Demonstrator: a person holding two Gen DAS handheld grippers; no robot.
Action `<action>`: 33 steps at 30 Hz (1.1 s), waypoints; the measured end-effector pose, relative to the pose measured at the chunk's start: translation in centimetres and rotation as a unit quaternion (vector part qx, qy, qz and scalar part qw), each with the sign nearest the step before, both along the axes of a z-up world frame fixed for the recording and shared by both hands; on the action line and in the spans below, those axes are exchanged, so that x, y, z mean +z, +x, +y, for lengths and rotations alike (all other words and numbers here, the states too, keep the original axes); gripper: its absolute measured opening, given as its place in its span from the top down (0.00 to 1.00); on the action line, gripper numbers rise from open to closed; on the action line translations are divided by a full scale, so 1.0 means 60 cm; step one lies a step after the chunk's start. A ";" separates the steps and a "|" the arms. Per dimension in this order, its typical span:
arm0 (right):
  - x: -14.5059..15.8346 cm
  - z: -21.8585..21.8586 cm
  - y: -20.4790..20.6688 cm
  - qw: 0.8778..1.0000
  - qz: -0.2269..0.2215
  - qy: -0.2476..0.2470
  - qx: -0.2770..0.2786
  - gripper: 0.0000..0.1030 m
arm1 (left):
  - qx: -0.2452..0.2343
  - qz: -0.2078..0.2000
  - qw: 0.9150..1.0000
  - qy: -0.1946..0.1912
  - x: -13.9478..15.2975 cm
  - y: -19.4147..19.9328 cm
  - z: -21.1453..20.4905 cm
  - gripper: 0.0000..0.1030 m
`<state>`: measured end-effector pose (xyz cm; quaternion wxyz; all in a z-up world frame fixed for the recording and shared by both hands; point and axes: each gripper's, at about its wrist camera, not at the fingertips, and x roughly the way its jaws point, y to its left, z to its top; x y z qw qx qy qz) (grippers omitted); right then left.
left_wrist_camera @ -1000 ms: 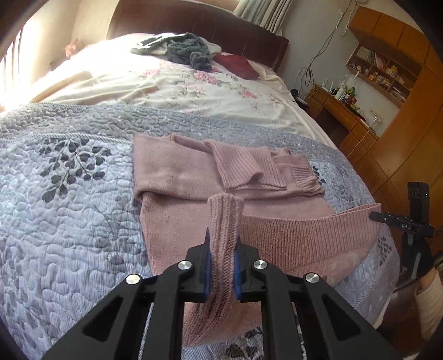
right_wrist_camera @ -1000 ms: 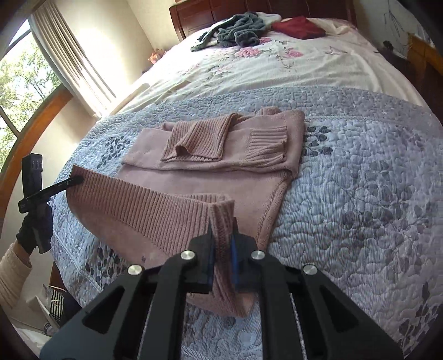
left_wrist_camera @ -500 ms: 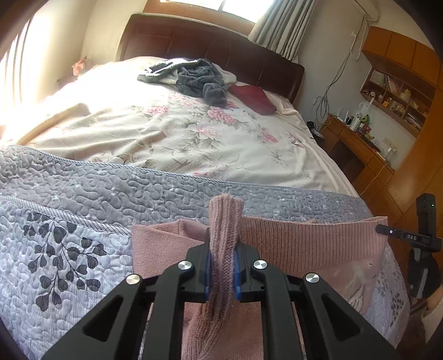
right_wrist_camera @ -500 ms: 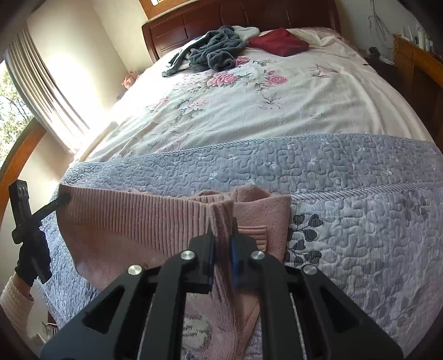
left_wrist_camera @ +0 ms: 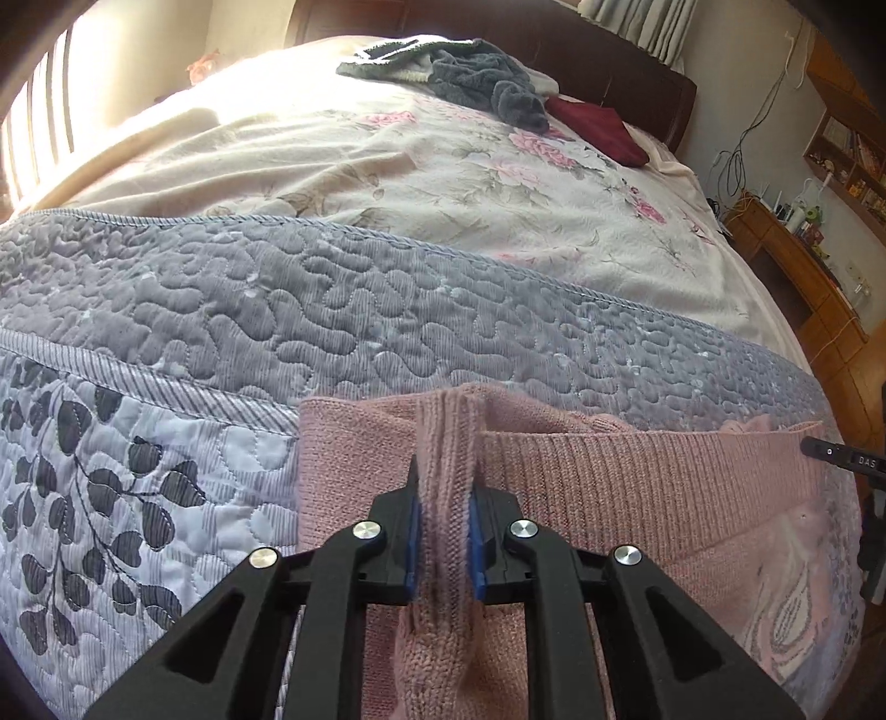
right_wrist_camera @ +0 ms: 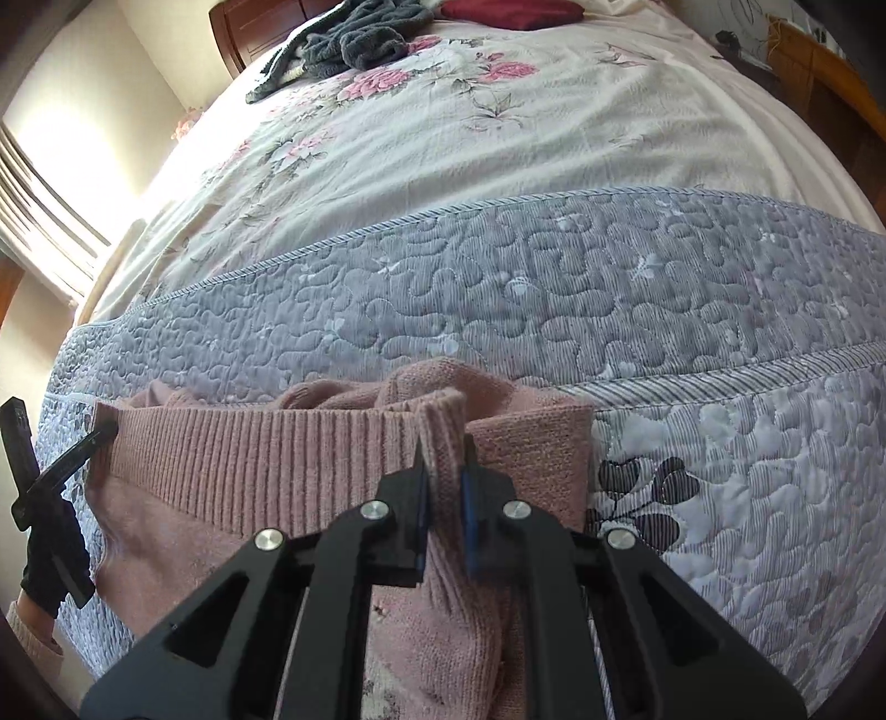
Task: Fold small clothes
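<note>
Left tool and right tool each pinch the pink sweater's ribbed hem above the grey quilt.

- A grey-blue quilted coverlet with dark leaf prints is lying across the near part of the bed.
- A cream bedsheet with pink flowers is stretching beyond it.
- A crumpled dark grey fleecy garment is resting near the dark wooden headboard, with a folded maroon cloth sitting beside it.
</note>
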<state>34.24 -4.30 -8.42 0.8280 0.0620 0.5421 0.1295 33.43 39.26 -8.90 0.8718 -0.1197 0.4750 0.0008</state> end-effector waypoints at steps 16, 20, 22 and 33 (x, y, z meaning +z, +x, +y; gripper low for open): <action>0.048 -0.053 -0.245 0.998 0.011 0.049 0.034 0.60 | -0.043 -0.046 0.998 0.011 0.092 -0.171 -0.061 0.54; 0.017 -0.048 -0.313 0.998 0.038 0.038 0.046 0.60 | -0.074 -0.025 0.997 0.005 0.074 -0.223 -0.109 0.54; -0.001 -0.044 -0.328 0.997 0.051 0.036 0.047 0.66 | -0.070 -0.012 0.997 0.004 0.059 -0.236 -0.120 0.53; -0.006 -0.058 -0.331 0.996 0.072 0.035 0.032 0.94 | -0.054 0.055 0.997 -0.006 -0.014 -0.243 -0.113 0.53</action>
